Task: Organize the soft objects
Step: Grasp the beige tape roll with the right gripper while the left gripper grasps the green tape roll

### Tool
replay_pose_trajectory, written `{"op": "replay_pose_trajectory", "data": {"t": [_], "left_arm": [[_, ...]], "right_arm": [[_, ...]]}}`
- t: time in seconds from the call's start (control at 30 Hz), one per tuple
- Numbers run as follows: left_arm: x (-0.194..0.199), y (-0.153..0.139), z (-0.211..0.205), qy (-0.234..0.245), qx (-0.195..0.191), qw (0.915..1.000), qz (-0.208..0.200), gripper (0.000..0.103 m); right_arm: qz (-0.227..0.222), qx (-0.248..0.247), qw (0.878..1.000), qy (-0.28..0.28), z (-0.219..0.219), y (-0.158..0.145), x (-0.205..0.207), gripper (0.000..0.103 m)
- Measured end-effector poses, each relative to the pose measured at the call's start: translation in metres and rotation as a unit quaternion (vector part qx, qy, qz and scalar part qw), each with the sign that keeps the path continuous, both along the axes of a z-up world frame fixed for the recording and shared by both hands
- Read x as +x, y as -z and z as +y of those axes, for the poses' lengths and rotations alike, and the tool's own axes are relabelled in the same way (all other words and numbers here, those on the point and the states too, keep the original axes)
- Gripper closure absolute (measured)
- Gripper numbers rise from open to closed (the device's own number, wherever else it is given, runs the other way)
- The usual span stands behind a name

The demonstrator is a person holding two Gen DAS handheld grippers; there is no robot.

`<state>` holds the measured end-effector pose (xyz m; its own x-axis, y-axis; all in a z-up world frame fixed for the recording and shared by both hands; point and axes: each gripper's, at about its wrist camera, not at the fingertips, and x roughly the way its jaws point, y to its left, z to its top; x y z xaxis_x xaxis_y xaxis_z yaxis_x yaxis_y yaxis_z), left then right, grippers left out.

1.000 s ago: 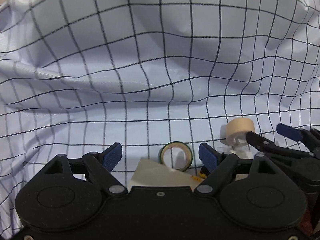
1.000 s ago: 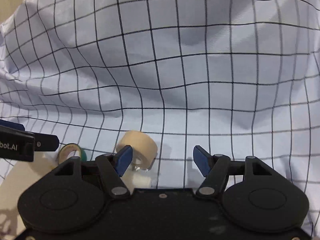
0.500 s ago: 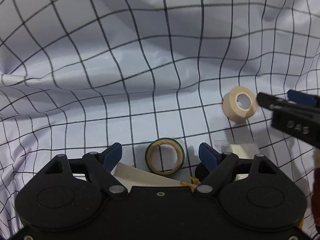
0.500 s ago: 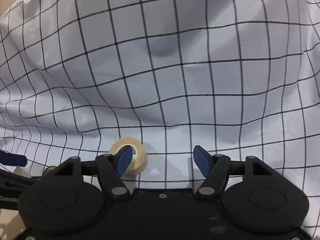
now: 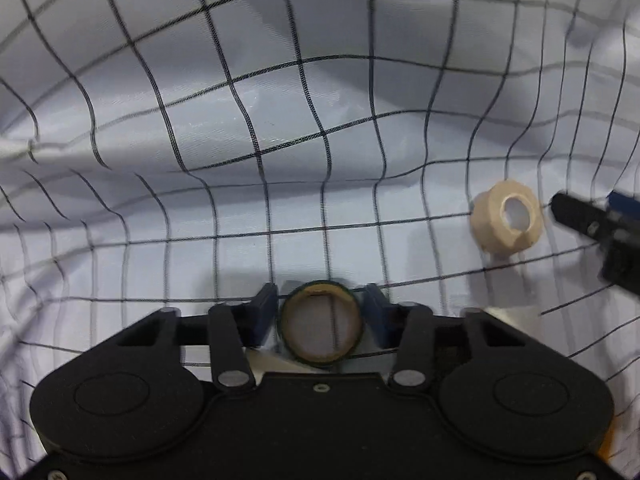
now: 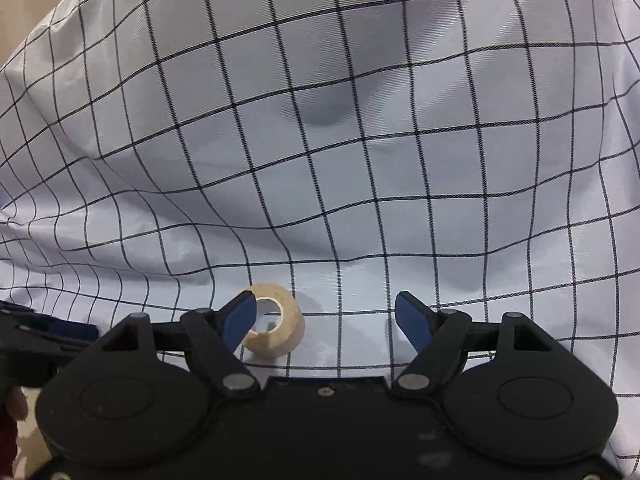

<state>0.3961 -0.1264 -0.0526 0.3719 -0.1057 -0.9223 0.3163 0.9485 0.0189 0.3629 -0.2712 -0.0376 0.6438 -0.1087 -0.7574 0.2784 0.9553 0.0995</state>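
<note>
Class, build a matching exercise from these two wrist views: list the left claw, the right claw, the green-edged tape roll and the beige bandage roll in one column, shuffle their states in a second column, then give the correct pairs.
Column A
1. left claw
2. right claw
3. green-edged tape roll
4. beige bandage roll

Column B
a. lying free on the checked cloth
b. open, holding nothing
c. gripped between two blue fingers
d. closed around a ring

Pairs: 1-d, 2-b, 3-c, 4-a
</note>
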Motion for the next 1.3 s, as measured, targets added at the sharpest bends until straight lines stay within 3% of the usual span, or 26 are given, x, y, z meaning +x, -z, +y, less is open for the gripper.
{"op": "replay_pose_trajectory", "data": {"t": [0.43,0.6,0.7,0.77,0.9,1.07,1.3], "left_arm": [[0.028,0.002,0.033,-0.022,-0.01,0.9996,-0.012,0.054],[0.034,0.009,0.03,-0.017,0.01,0.9997,-0.015,0.046],[0.029,0.018,0.022,-0.02,0.012,0.9997,-0.009,0.039],[0.028,0.024,0.023,-0.017,0.015,0.9997,-0.007,0.041],[0.022,0.027,0.023,-0.008,0.019,0.9997,-0.011,0.056],[0.015,0.02,0.028,-0.002,0.01,0.9998,-0.017,0.056],[-0.003,-0.013,0.025,0.008,0.008,0.9989,-0.045,0.056]], "right_arm": [[0.027,-0.019,0.999,-0.032,0.031,0.019,0.027,0.027],[0.044,-0.051,0.997,-0.034,0.04,0.034,0.037,0.029],[0.05,-0.058,0.996,-0.035,0.042,0.041,0.041,0.037],[0.059,-0.057,0.996,-0.036,0.042,0.045,0.042,0.055],[0.061,-0.057,0.996,-0.035,0.043,0.048,0.04,0.056],[0.066,-0.051,0.996,-0.013,0.032,0.047,0.032,0.056],[0.055,-0.073,0.996,0.012,0.011,0.031,-0.003,0.056]]}}
